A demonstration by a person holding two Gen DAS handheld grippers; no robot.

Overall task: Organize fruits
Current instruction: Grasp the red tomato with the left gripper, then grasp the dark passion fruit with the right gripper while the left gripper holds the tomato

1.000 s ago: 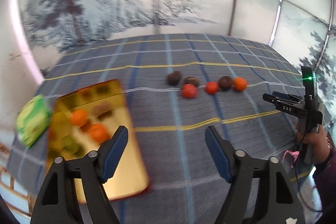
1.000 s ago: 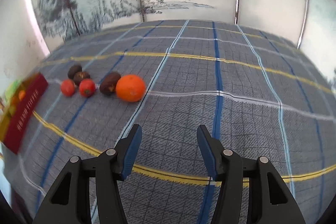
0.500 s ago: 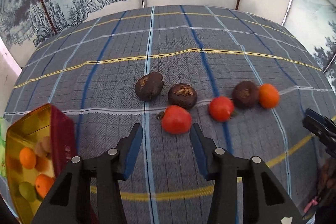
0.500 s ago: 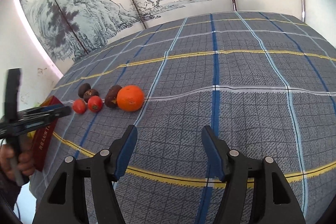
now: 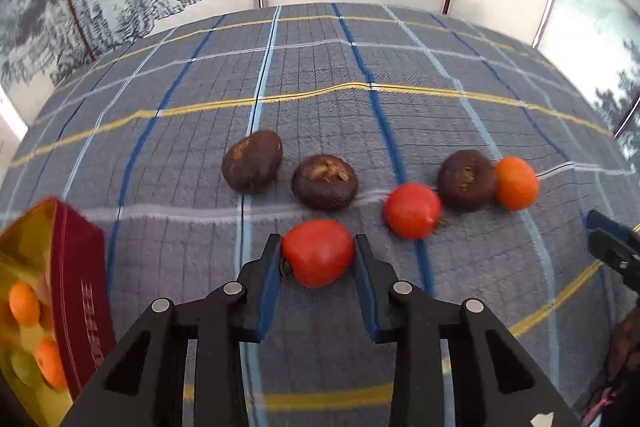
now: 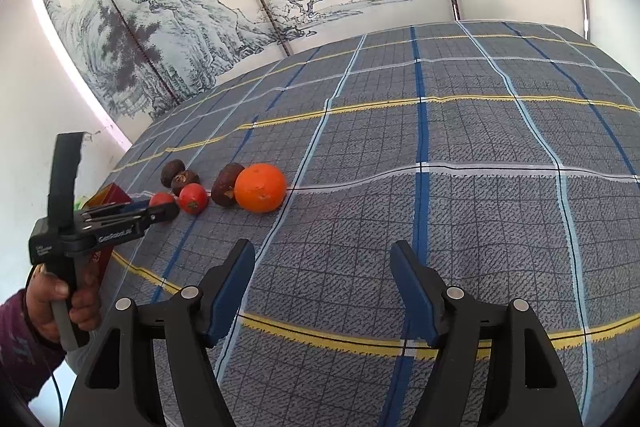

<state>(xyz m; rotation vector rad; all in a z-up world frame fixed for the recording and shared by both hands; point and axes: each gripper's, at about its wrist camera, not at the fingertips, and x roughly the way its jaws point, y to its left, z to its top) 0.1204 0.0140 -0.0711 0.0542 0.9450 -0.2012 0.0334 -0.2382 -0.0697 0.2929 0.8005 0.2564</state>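
Narrowed since before, left gripper (image 5: pixel 317 259) pinches the near tomato (image 5: pixel 318 252) — right gripper (image 6: pixel 322 291) spread wide, holding nothing.

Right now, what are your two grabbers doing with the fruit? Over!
Left gripper closed around the near red tomato on the tablecloth. Right gripper open, empty. Nothing blocking the way to the gold tray, over.

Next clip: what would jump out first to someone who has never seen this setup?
The red tomato sits squarely between the left gripper's blue fingers, low in the left wrist view. Behind it, three dark brown fruits, another tomato and an orange lie on the plaid cloth. The right gripper hangs open over bare cloth.
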